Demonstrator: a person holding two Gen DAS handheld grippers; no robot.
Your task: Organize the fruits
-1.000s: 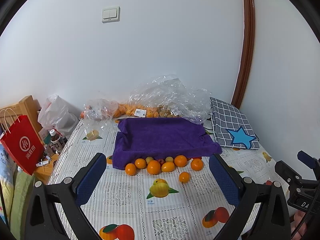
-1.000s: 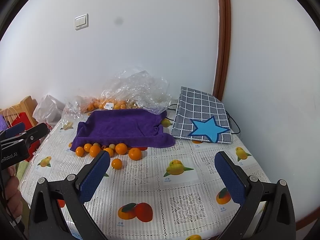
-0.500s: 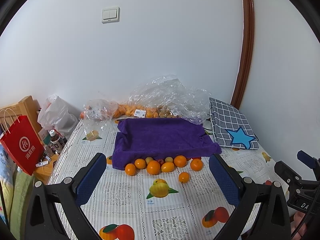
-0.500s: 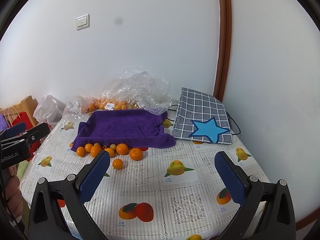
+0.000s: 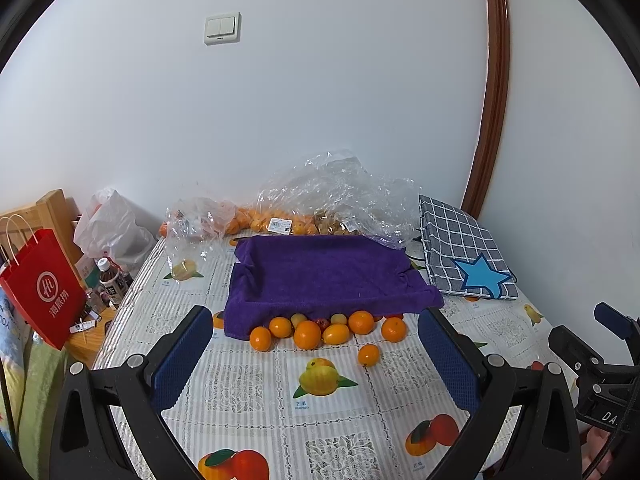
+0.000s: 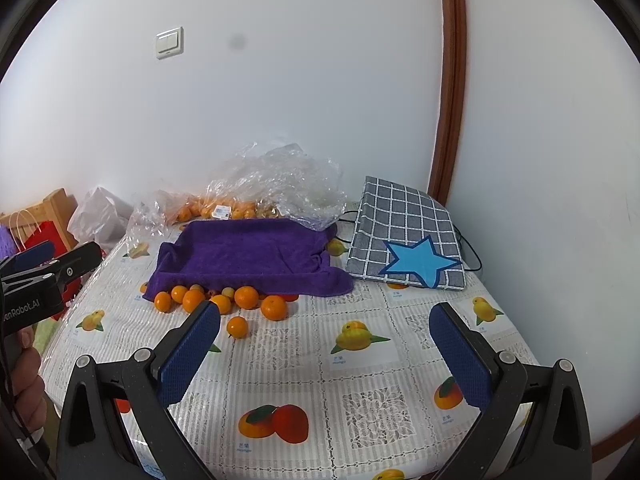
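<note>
Several oranges (image 5: 307, 334) and small yellow fruits lie in a row along the front edge of a purple towel-lined tray (image 5: 324, 276), with one small orange (image 5: 368, 354) apart in front. The same row (image 6: 246, 297), lone orange (image 6: 237, 327) and tray (image 6: 244, 254) show in the right wrist view. My left gripper (image 5: 316, 344) is open and empty, held above the table short of the fruit. My right gripper (image 6: 324, 340) is open and empty, to the right of the fruit. Each gripper appears at the other's view edge.
Clear plastic bags (image 5: 340, 196) with more oranges lie behind the tray against the wall. A grey checked pouch with a blue star (image 5: 464, 256) lies at the right. A red paper bag (image 5: 40, 288), bottles and a white bag stand off the table's left edge. The tablecloth (image 6: 360, 380) has printed fruit.
Both grippers have drifted slightly toward the table; the scene sits a little lower and closer in both views. Nothing on the table has moved.
</note>
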